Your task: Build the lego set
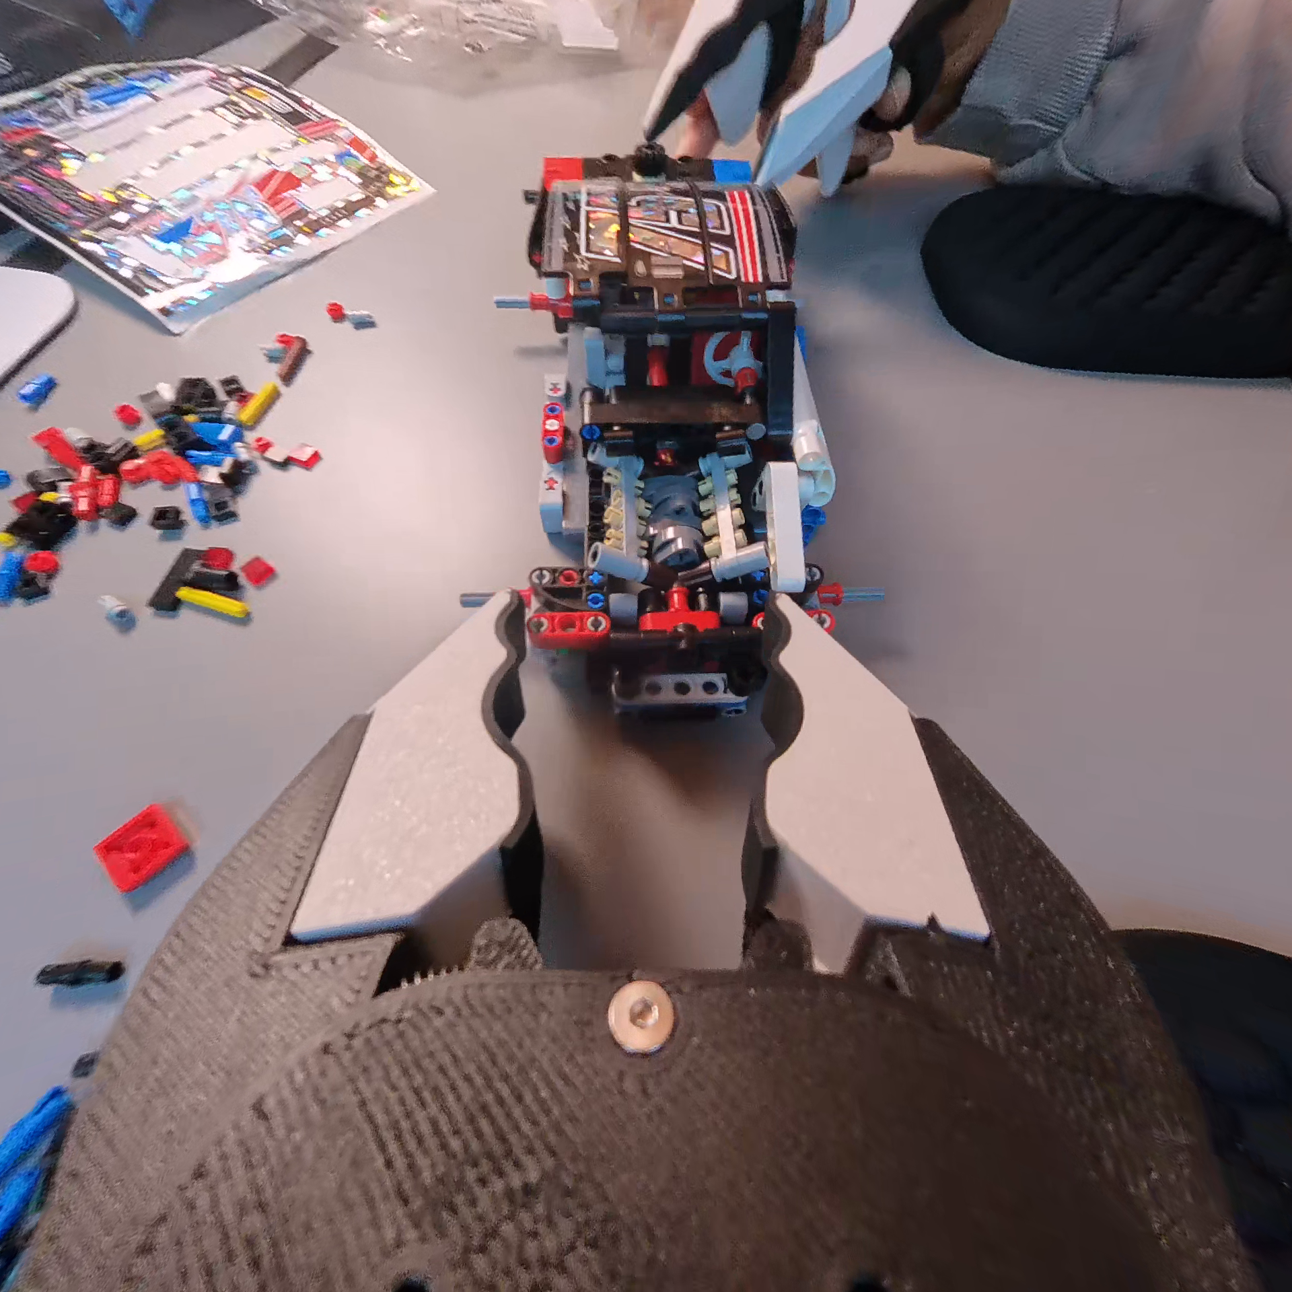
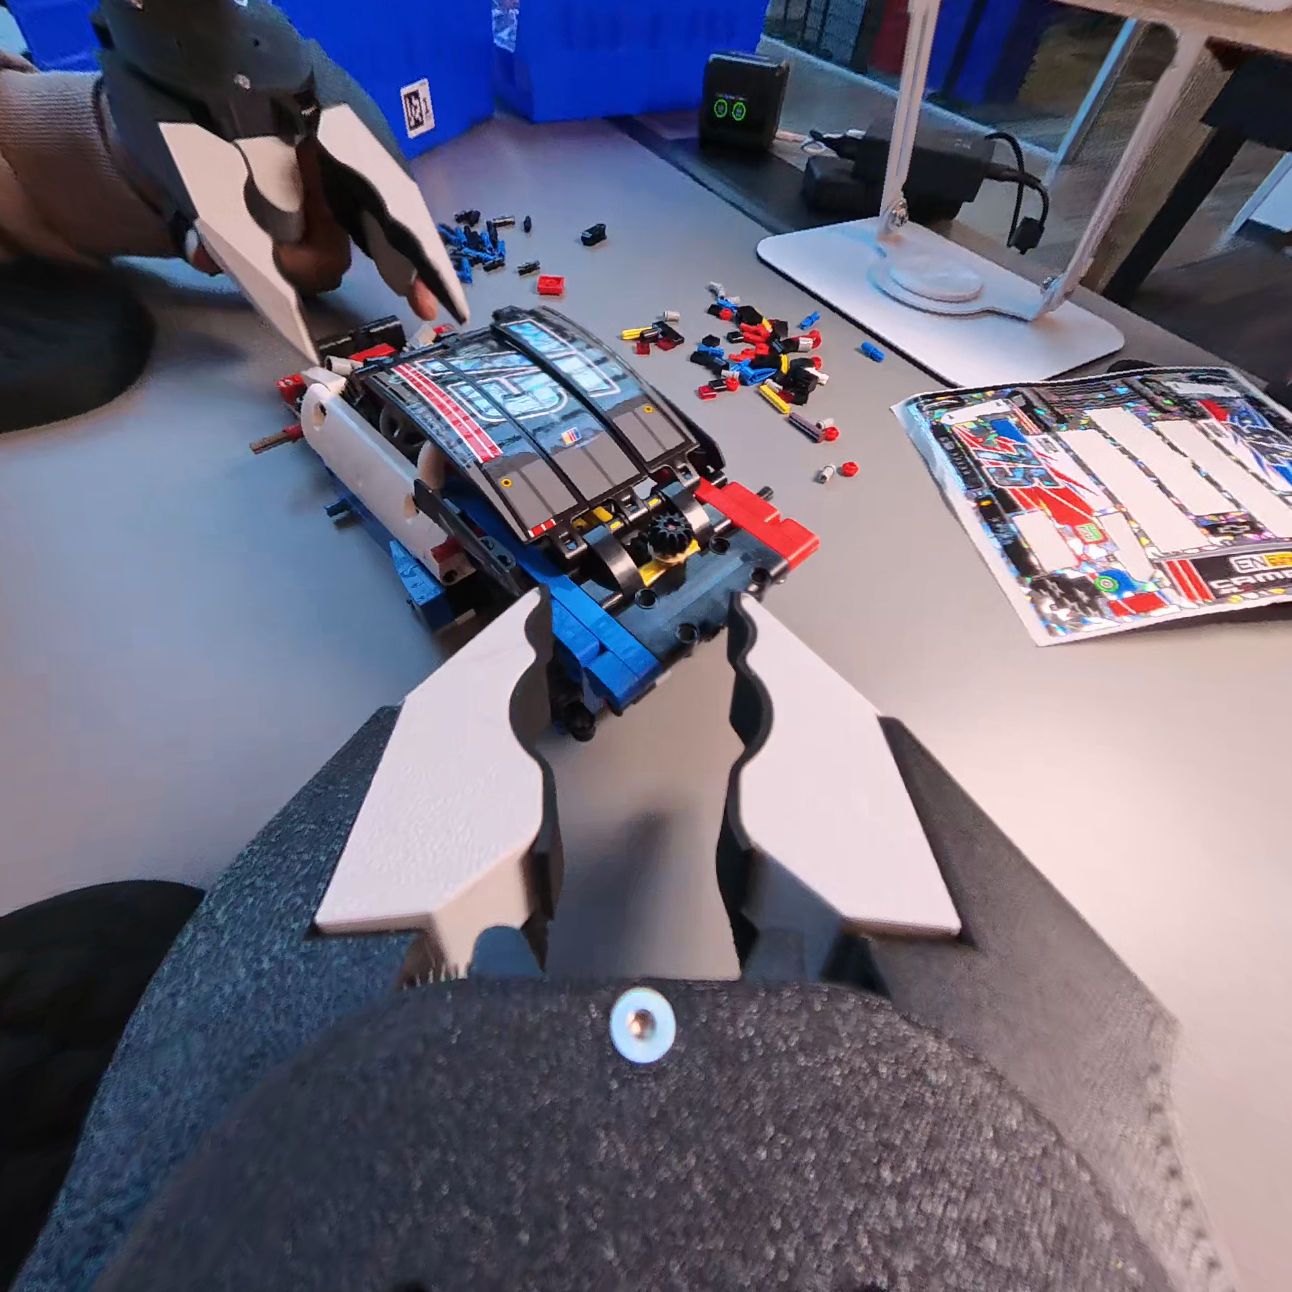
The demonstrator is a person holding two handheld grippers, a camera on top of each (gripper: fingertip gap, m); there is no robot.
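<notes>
The partly built lego car (image 1: 664,419) lies lengthwise on the grey table, with a black stickered roof, an exposed engine and red, blue and white parts. My left gripper (image 1: 643,615) is open, its fingertips on either side of the car's near end by the red beams. My right gripper (image 2: 640,601) is open just over the blue and red rear of the car (image 2: 531,447). Each gripper also shows in the other's view: the right gripper (image 1: 727,154) at the car's far end, the left gripper (image 2: 388,335) at the opposite end.
Loose small pieces (image 1: 140,475) (image 2: 762,356) lie beside the car. A sticker sheet (image 1: 189,182) (image 2: 1118,489) lies beyond them. A single red plate (image 1: 143,846), a black pad (image 1: 1104,280), a white stand base (image 2: 944,293) and blue pins (image 2: 475,241) are also on the table. Left tips to right tips: about 20 centimetres.
</notes>
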